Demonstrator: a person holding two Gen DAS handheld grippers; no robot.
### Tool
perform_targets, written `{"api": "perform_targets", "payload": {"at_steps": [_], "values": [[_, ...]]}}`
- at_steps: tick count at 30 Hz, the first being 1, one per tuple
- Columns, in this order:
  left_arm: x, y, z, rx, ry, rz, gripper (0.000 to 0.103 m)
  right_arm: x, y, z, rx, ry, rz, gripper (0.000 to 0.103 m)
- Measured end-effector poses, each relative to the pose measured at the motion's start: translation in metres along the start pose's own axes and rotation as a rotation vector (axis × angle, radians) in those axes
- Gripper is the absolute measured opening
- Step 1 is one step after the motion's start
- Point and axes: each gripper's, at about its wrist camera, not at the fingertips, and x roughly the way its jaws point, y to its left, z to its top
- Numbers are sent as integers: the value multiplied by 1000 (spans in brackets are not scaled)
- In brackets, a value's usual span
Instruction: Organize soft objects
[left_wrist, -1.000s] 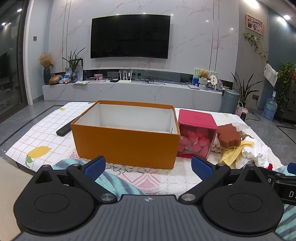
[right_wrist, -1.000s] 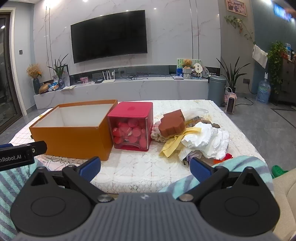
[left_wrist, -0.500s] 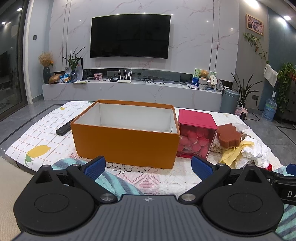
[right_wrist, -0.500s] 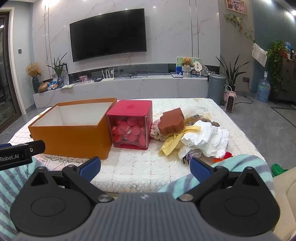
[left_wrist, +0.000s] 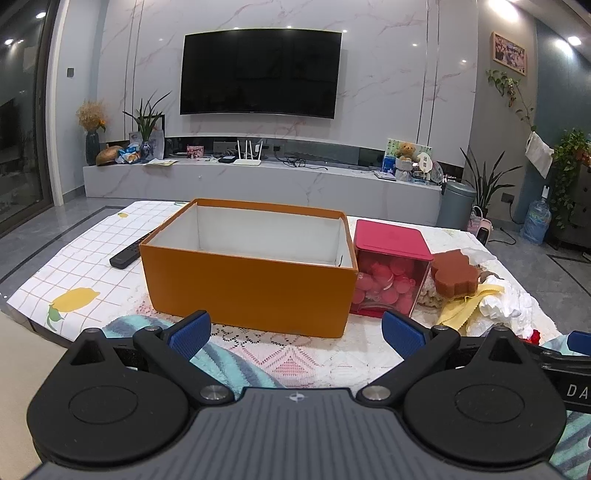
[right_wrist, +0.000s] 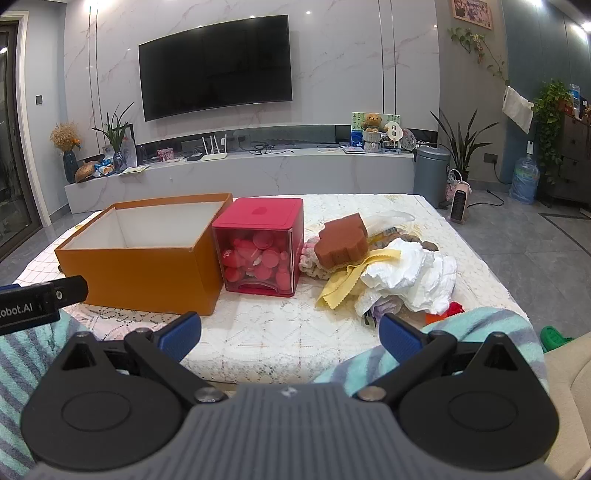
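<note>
Claws left (left_wrist: 295, 334) and right (right_wrist: 290, 338) gape wide, holding nothing; orange box (left_wrist: 251, 291) empty, red container (right_wrist: 260, 251) holds pink caps.

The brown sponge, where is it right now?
The brown sponge sits on top of the soft pile, right of the red box, resting on a yellow cloth beside the white cloth.

The orange box (right_wrist: 147, 273) looks like matt cardboard with a plain white inside. Beside it, the red container (right_wrist: 263, 246) is glossy plastic, its walls see-through. The brown sponge (right_wrist: 341, 240) looks porous and rough, the yellow cloth (right_wrist: 345, 280) thin with pinked edges, the white cloth (right_wrist: 410, 278) crumpled. Lacy white fabric covers the table (right_wrist: 280, 332). The tongs (left_wrist: 295, 328) have matt black plastic arms and ribbed blue pads (left_wrist: 188, 332).
</note>
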Motion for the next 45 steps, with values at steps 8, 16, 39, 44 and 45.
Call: {"api": "perform_targets", "payload": {"at_steps": [8, 16, 39, 44, 45], "values": [[0, 0, 0, -3, 7, -1, 103, 0, 0, -1, 0, 4, -3, 100], [0, 0, 0, -3, 7, -1, 103, 1, 0, -1, -1, 6, -2, 100], [4, 1, -6, 3, 17, -1, 103, 3, 1, -3, 1, 13, -4, 100], [6, -1, -6, 11, 50, -31, 103, 6, -1, -8, 9, 20, 13, 100], [7, -2, -6, 10, 54, -38, 103, 7, -4, -7, 20, 22, 25, 100]]}}
